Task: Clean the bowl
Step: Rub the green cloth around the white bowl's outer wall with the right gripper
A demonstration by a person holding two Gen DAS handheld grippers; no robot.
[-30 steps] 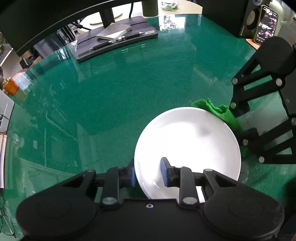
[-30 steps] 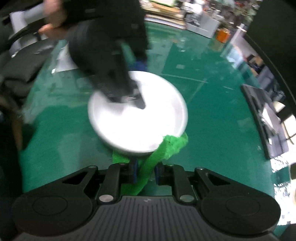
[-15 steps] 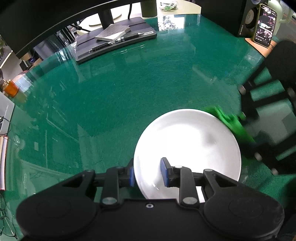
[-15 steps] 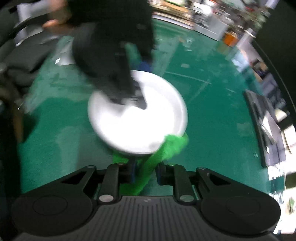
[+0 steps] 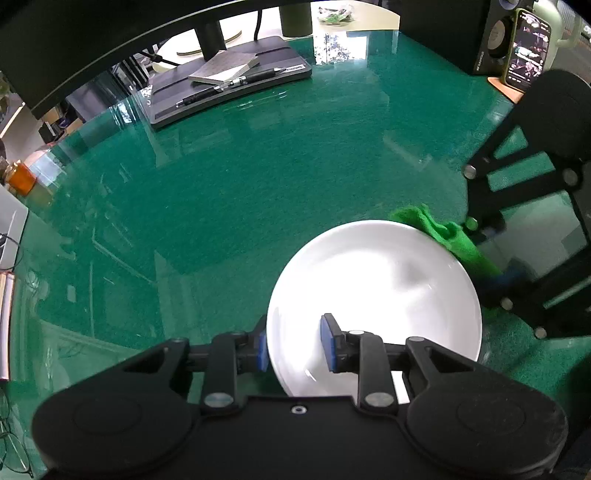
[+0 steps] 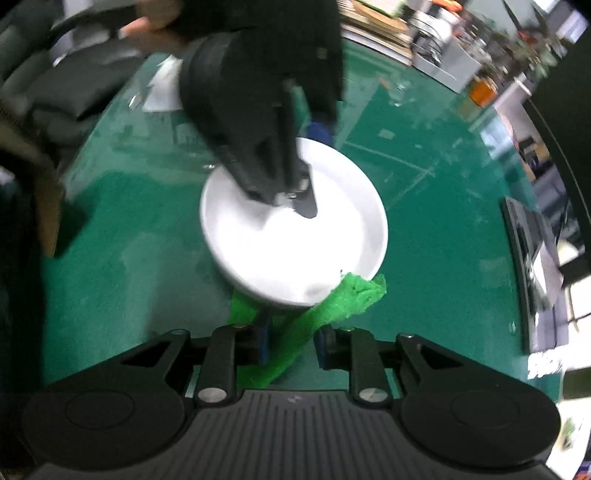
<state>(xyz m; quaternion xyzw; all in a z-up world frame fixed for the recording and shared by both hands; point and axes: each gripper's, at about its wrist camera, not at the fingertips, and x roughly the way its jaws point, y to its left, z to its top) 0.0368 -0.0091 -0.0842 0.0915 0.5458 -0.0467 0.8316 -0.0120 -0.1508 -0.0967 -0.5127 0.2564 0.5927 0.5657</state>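
Observation:
A white bowl [image 5: 373, 295] sits on the green desk, with my left gripper [image 5: 295, 347] shut on its near rim, one blue pad inside and one outside. A bright green cloth [image 5: 447, 240] lies against the bowl's far-right edge, where my right gripper [image 5: 491, 254] holds it. In the right wrist view the bowl [image 6: 295, 243] is ahead. The green cloth [image 6: 314, 321] runs from its near rim back between the fingers of my right gripper [image 6: 293, 341], which is shut on it. My left gripper [image 6: 295, 188] grips the bowl's far rim there.
The glass-topped green desk [image 5: 258, 177] spreads beyond the bowl. A monitor stand [image 5: 229, 85] with a notebook and pens sits at the back. A phone [image 5: 528, 51] and a speaker [image 5: 495, 37] stand at the back right. A hand [image 6: 159, 18] holds the left gripper.
My right gripper has shifted with the green cloth along the bowl's edge, with blur in between. The left gripper and the bowl have stayed put.

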